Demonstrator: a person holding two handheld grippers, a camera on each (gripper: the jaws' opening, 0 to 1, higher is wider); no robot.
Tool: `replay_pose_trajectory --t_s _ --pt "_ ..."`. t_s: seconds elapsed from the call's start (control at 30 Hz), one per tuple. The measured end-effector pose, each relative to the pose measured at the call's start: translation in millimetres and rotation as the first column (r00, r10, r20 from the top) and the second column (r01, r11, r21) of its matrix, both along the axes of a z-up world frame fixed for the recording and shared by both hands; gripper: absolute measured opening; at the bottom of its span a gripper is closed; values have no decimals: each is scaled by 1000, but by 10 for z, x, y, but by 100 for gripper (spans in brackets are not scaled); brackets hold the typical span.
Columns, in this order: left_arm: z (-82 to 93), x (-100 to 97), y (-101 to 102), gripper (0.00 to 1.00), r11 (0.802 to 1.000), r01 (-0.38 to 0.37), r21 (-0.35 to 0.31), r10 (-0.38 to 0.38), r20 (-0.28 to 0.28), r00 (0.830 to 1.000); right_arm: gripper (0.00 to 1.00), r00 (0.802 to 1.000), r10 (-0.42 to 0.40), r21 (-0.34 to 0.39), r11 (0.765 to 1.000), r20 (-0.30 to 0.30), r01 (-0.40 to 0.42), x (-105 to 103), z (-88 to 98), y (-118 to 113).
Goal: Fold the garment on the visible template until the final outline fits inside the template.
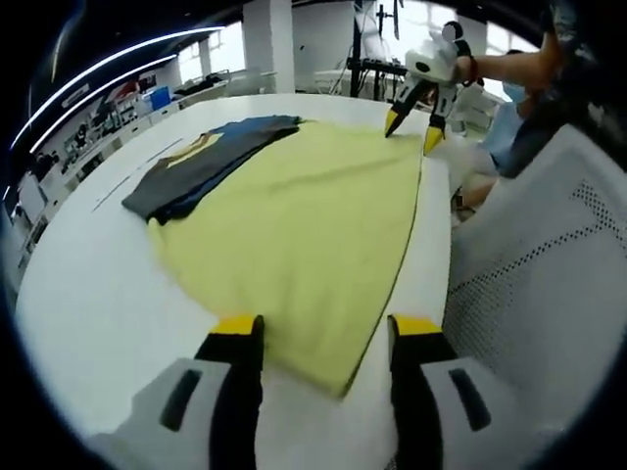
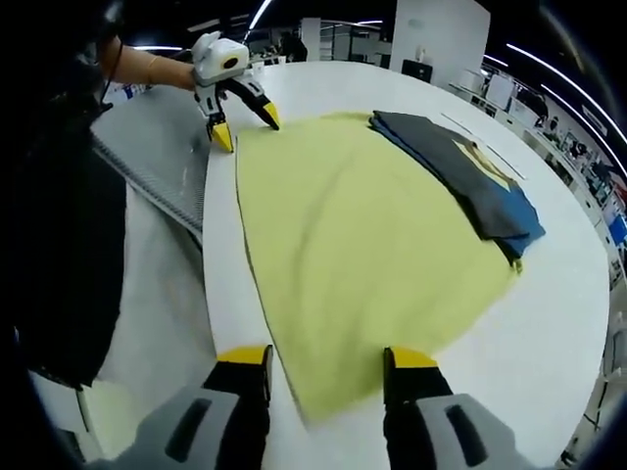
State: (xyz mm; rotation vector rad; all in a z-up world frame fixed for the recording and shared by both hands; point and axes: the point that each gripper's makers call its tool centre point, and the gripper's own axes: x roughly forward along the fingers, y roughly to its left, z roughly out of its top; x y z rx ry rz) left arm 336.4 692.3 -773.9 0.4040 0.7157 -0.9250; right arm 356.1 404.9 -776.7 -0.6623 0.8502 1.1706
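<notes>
The yellow garment (image 1: 304, 245) lies spread flat on the white tabletop (image 1: 88, 294), a dark folded garment (image 1: 211, 162) touching its far-left edge. The left hand-held gripper (image 1: 323, 338), jaws wide, straddles the near corner of the cloth; the right hand-held gripper (image 2: 323, 362), also wide and empty, straddles the opposite corner. Likely both stand ready to pinch one long edge for a fold.

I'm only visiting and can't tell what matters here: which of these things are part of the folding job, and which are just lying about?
Part of the job:
- yellow garment, spread flat on the white table
- left gripper, open at one corner
- right gripper, open at the other corner

Just lying about:
- folded dark clothes beside the garment
- grey perforated panel off the table's edge
</notes>
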Motion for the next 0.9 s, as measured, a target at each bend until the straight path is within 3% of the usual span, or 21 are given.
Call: replay_pose_trajectory --t_s 0.2,0.43,0.57,0.9 --pt "-5 28 -14 38 1000 24 9 -24 -8 1000 38 1000 18 -13 1000 -5 -18 4 1 7" --pt "-28 54 -32 21 999 33 31 -33 -17 999 28 1000 16 -12 1000 -2 -16 40 3 0" --pt "-26 77 -37 14 999 33 40 -32 -15 999 15 1000 19 -11 1000 6 -18 55 2 5" --pt "-21 128 -36 0 997 29 75 -29 6 1000 0 999 -11 -19 1000 46 12 154 -6 -19"
